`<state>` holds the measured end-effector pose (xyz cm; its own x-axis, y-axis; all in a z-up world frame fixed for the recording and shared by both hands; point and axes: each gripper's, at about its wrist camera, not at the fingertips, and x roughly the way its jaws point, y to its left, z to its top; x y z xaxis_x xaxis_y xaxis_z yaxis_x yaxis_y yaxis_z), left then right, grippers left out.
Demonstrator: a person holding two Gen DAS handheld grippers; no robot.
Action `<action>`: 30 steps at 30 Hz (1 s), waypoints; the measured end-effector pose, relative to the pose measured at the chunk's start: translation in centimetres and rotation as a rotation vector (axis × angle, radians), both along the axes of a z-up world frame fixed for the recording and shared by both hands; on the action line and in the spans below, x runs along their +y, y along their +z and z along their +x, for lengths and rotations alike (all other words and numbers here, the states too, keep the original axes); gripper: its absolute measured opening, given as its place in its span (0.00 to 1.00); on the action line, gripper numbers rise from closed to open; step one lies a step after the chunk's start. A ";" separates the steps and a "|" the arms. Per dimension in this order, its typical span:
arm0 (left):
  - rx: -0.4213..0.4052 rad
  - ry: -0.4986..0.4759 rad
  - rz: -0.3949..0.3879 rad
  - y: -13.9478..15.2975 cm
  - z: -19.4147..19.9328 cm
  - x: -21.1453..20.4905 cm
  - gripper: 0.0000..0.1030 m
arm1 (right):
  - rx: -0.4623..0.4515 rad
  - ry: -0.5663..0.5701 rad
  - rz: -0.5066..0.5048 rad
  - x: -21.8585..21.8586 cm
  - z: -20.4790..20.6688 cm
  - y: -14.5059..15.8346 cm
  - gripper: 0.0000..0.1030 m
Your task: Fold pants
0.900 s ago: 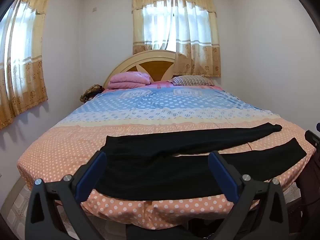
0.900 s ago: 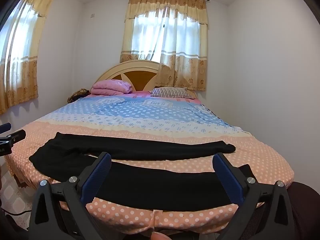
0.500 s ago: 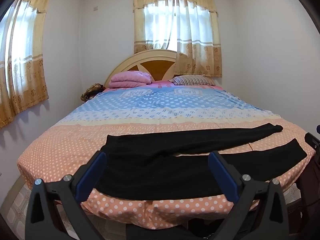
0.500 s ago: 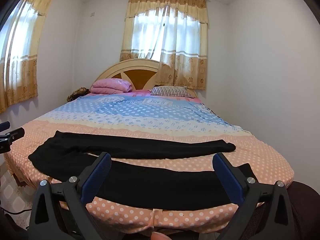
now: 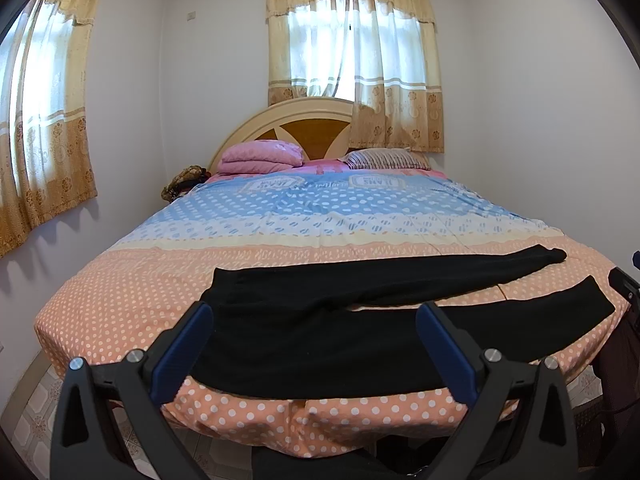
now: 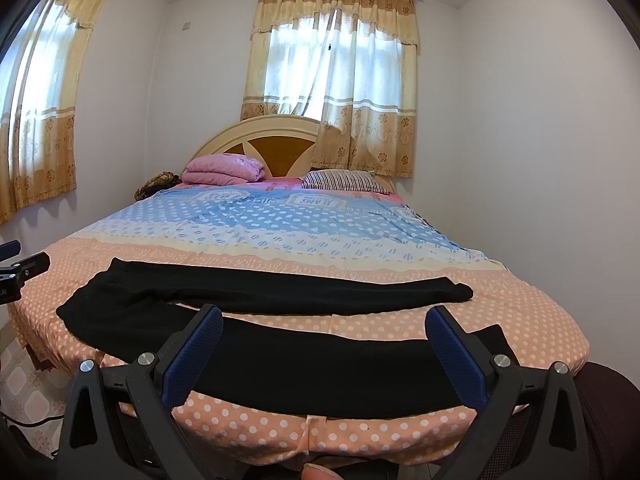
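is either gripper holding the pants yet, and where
No, nothing is held. The left gripper and right gripper are both open, short of the bed's near edge; the pants lie flat and untouched.

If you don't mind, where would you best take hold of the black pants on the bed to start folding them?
Probably the near leg's hem and the waistband corner, approached from the bed's foot edge. The black pants lie flat, legs spread sideways, with the near leg along that edge, so a low pinch should lift it over the far leg.
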<state>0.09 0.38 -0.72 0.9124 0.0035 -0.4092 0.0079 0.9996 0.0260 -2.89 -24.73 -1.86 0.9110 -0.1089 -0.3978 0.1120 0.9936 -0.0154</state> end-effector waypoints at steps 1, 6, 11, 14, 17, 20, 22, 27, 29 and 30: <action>0.001 0.000 0.000 0.0 0.0 0.0 1.00 | 0.000 0.000 0.000 0.0 -0.1 0.0 0.99; 0.000 0.000 -0.001 0.0 0.0 0.1 1.00 | 0.003 0.001 -0.001 0.1 0.1 -0.1 0.99; 0.001 -0.001 -0.002 0.0 0.0 0.1 1.00 | 0.004 0.001 -0.001 0.1 0.1 -0.2 0.99; 0.001 0.001 0.000 -0.1 0.0 0.1 1.00 | 0.005 0.001 -0.002 0.1 0.1 -0.3 0.99; 0.003 0.000 -0.003 -0.1 0.0 0.2 1.00 | 0.007 0.003 -0.001 0.2 0.2 -0.5 0.99; 0.003 -0.001 -0.003 -0.2 0.0 0.2 1.00 | 0.008 0.003 -0.002 0.2 0.2 -0.7 0.99; 0.003 0.000 -0.002 -0.2 0.0 0.2 1.00 | 0.009 0.004 -0.002 0.2 0.2 -1.0 0.99; 0.004 0.000 -0.003 -0.1 0.0 0.2 1.00 | 0.016 0.006 -0.005 0.5 0.3 -1.0 0.99; 0.004 -0.001 -0.003 -0.1 0.0 0.2 1.00 | 0.017 0.007 -0.005 0.5 0.3 -1.0 0.99; 0.004 -0.001 -0.004 -0.2 0.0 0.2 1.00 | 0.017 0.006 -0.005 0.5 0.3 -1.0 0.99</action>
<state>0.06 0.60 -0.89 0.9106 0.0010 -0.4132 0.0089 0.9997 0.0221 -2.55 -24.20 -2.90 0.9049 -0.1051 -0.4125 0.1053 0.9942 -0.0221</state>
